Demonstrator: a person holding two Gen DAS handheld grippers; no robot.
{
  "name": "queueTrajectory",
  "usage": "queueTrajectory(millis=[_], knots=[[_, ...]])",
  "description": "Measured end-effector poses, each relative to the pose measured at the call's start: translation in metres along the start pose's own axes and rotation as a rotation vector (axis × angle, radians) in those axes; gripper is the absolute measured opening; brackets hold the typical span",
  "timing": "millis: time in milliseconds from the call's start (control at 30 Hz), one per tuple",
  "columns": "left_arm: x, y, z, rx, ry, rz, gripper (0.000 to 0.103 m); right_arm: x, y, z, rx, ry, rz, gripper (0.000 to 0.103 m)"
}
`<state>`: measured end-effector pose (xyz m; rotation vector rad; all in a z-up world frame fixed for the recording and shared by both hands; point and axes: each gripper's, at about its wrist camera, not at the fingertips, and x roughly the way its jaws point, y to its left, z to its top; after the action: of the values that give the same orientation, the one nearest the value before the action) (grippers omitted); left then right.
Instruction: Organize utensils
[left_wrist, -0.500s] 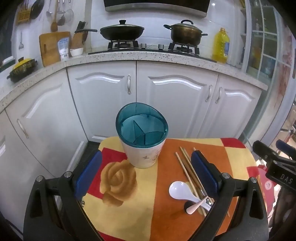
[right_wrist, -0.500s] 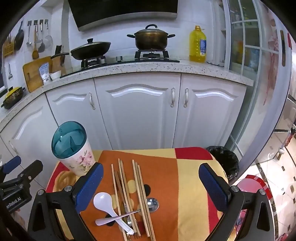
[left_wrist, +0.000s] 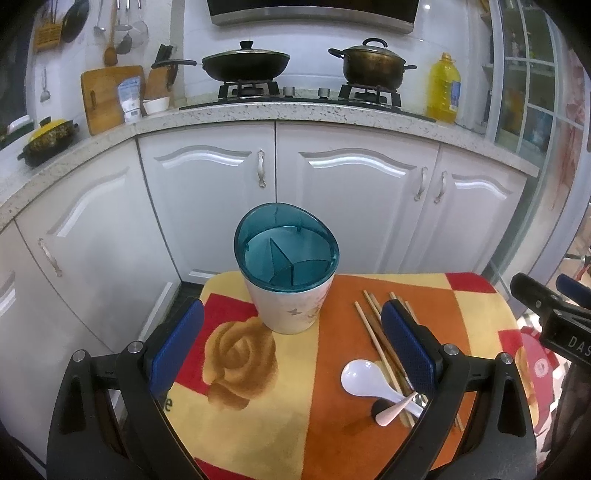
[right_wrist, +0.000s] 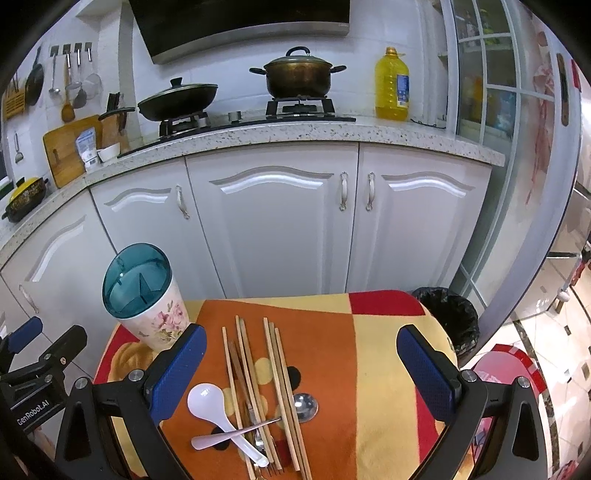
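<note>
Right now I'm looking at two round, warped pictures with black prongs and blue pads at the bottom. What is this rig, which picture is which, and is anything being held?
No robot arm here: a person carries a two-finger gripper in each hand, each with a fisheye camera looking forward along its fingers. One picture is from the left gripper, the other from the right gripper. Both stand wide open and hold nothing.

They look down on a small table under a patterned cloth. At its left stands a floral utensil holder with a divided teal insert, empty as far as I can see. To its right lie wooden chopsticks, a white spoon, a metal spoon and a fork, overlapping. Behind is a kitchen counter.
</note>
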<state>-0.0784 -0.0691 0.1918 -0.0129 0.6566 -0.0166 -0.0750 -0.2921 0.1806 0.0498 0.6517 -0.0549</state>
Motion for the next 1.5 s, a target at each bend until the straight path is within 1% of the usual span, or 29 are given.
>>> queueTrajectory(millis=[367,533,700,900,1200,1267,1333,1500], knots=[[0.003,-0.001,-0.002,0.003,0.002,0.019,0.097,0.002,-0.002,-0.001,-0.011,0.023,-0.009,0.103],[0.004,0.000,-0.003,-0.002,-0.001,0.023,0.097,0.002,0.001,-0.004,-0.018,-0.005,-0.004,0.103],[0.005,0.000,-0.004,-0.001,0.004,0.022,0.097,0.003,0.002,-0.004,-0.026,0.001,-0.002,0.103],[0.006,0.001,-0.007,-0.019,0.007,0.017,0.097,0.004,0.003,-0.006,-0.036,-0.011,-0.011,0.103],[0.007,-0.001,-0.009,-0.018,0.014,0.019,0.097,0.004,0.003,-0.007,-0.029,-0.023,-0.010,0.103],[0.008,-0.001,-0.010,-0.021,0.021,0.016,0.097,0.004,0.004,-0.008,-0.032,-0.018,-0.004,0.103],[0.009,-0.001,-0.011,-0.024,0.024,0.016,0.097,0.005,0.002,-0.007,-0.023,0.013,0.014,0.103],[0.012,0.000,-0.012,-0.028,0.033,0.011,0.097,0.007,0.003,-0.008,-0.022,0.030,0.033,0.103]])
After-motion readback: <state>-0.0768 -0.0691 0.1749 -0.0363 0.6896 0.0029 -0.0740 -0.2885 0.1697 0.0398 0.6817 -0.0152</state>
